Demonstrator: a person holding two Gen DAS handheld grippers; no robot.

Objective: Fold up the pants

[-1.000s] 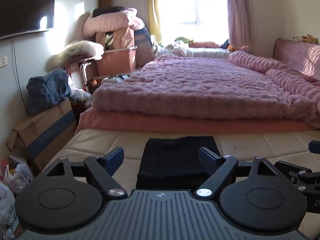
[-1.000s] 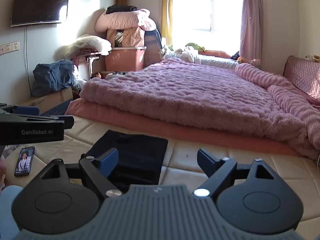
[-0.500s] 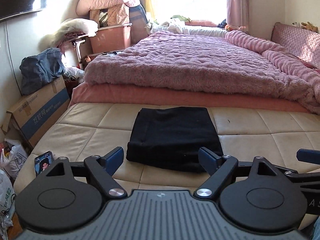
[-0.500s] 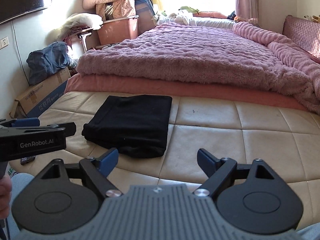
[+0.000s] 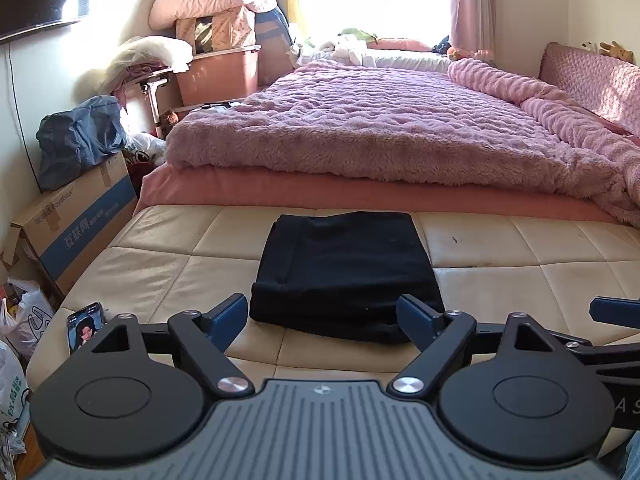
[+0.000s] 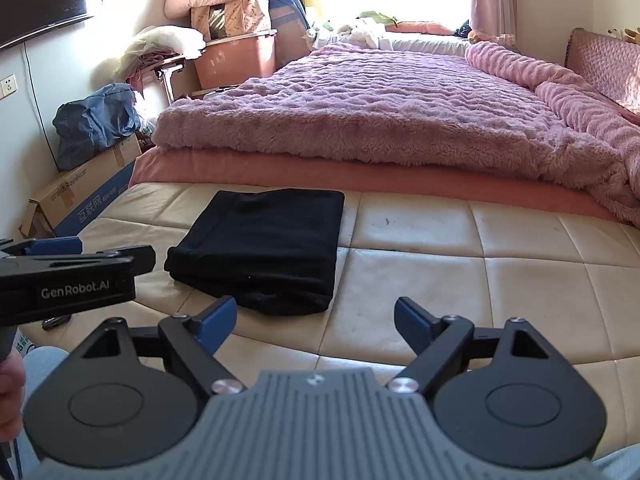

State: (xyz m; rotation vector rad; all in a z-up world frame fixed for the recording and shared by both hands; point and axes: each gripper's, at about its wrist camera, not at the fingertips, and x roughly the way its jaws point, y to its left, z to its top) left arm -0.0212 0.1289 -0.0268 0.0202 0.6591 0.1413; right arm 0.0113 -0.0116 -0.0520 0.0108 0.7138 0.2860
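Black fabric pants (image 5: 346, 272), folded into a neat rectangle, lie on the cream quilted leather mattress (image 5: 520, 248); left hand-held gripper (image 5: 322, 318) and right hand-held gripper (image 6: 316, 322) hover spread and empty—best withdrawn without disturbing the stack.

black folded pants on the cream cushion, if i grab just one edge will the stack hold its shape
Probably not. The black folded knit pants look like soft, thick fabric in loose layers, so lifting one edge would likely peel the layers open. They seem light and limp. On the smooth cream quilted leather cushion, a push would probably slide or bunch them.

Folded pants (image 5: 344, 272) on cushion (image 5: 160, 272), phone (image 5: 85, 326) left, bed (image 5: 380, 128) behind
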